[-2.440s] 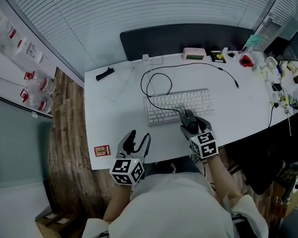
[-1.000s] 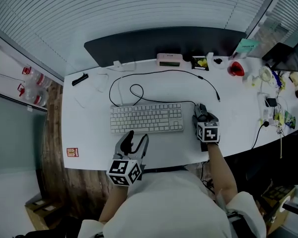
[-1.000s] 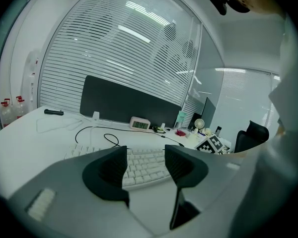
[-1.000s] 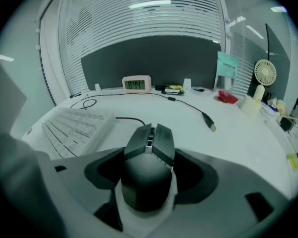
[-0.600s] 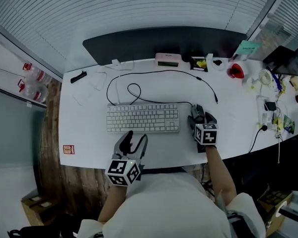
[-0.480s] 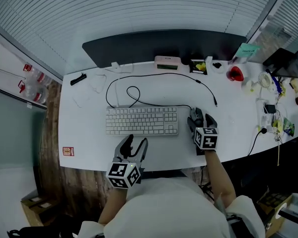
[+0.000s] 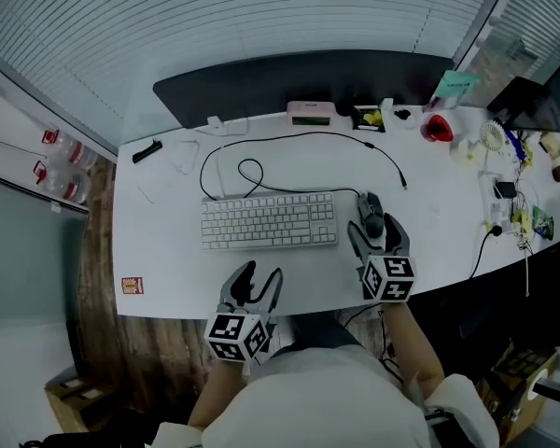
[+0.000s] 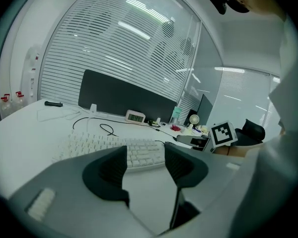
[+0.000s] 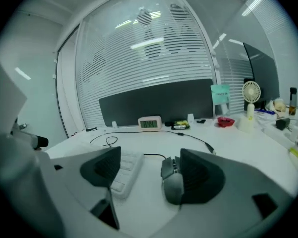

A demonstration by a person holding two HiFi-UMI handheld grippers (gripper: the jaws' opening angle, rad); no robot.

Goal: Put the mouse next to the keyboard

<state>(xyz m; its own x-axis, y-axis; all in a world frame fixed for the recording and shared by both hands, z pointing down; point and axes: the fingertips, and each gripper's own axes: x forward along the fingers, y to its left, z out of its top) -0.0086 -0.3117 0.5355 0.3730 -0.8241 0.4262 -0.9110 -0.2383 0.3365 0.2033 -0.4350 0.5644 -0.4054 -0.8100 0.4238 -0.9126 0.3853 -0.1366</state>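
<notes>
Drawn back toward the person since a second ago, the right gripper (image 7: 379, 238) no longer sits over the mouse (image 7: 371, 215), which it carried from in front of the keyboard (image 7: 269, 220) to that keyboard's right end. Its jaws have just been opening and now stand wide apart. The mouse lies flat on the white desk (image 7: 168, 241) just ahead of the fingertips, close to the right-hand jaw, with neither pad pressing on it. It rests just beside the keyboard's right edge, apart from it by a narrow strip of desk, and its black cable (image 7: 247, 171) runs off behind the keyboard in a loop.

The left gripper (image 7: 260, 280) hangs at the desk's near edge in front of the keyboard, jaws apart with nothing between them.

Along the back of the desk, a small black tray (image 7: 366, 117) holds something yellow beside a pale clock (image 7: 310, 112). Farther right stands a red dish (image 7: 436, 129); what it holds cannot be made out.
</notes>
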